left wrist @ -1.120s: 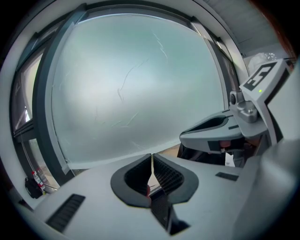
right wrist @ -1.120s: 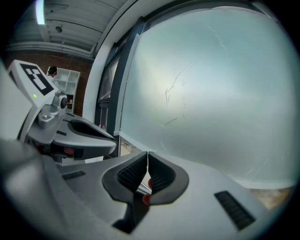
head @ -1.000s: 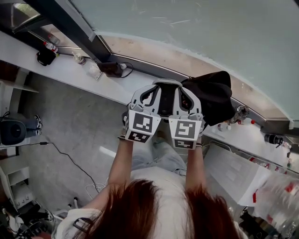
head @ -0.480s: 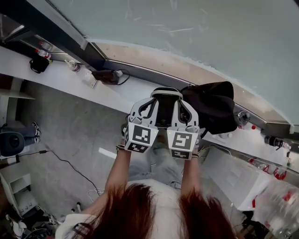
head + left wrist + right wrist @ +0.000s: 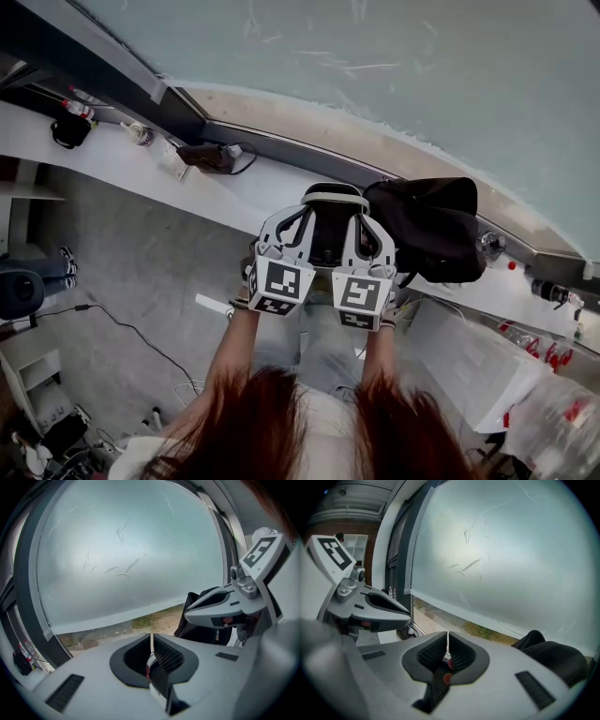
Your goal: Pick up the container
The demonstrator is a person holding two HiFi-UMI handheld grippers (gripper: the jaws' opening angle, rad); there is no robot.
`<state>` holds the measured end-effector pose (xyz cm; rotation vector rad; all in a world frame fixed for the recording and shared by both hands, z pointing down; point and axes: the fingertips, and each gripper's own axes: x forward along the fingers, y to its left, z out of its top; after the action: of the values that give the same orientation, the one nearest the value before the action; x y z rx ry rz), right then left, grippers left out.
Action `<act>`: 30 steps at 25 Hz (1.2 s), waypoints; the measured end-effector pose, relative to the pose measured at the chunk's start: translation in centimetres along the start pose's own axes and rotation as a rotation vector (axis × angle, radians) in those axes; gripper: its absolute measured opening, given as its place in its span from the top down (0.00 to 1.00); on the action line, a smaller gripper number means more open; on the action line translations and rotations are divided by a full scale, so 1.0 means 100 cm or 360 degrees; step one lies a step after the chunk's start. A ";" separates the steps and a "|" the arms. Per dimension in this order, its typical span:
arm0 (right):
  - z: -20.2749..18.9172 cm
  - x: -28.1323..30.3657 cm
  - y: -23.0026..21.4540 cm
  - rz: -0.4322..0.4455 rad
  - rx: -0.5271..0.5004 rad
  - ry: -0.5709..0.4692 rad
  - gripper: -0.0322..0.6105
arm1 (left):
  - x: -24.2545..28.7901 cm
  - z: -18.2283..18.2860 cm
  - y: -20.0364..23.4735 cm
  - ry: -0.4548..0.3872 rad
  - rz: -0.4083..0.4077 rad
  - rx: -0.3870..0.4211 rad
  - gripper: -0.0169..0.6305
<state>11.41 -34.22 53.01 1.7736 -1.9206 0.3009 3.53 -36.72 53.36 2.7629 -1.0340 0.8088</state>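
both outstretched, abreast, closed, left tongs (image 5: 151, 639), right tongs (image 5: 448, 641)

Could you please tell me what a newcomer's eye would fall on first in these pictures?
The left gripper and right gripper, held side by side in the middle of the head view with jaws shut and empty, draw the eye first. A black bag sits on the white ledge just right of them, under a large frosted window pane.

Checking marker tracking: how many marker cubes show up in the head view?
2. The cube on the left gripper and the cube on the right gripper, side by side, left of the black bag. None seems hidden.
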 end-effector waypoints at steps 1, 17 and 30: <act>-0.003 0.003 0.001 0.0005 -0.0006 0.0006 0.91 | 0.002 -0.003 0.000 0.0006 -0.0002 0.0000 0.94; -0.046 0.049 0.010 -0.0032 -0.0254 0.0210 0.90 | 0.045 -0.060 0.012 0.0155 -0.0070 0.0038 0.94; -0.078 0.080 0.006 -0.0052 -0.0409 0.0315 0.78 | 0.078 -0.079 0.013 0.0184 -0.0160 0.0109 0.88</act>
<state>12.27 -37.28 63.72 1.5452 -1.7059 0.1991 4.08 -40.27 63.90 2.7599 -0.8554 0.9931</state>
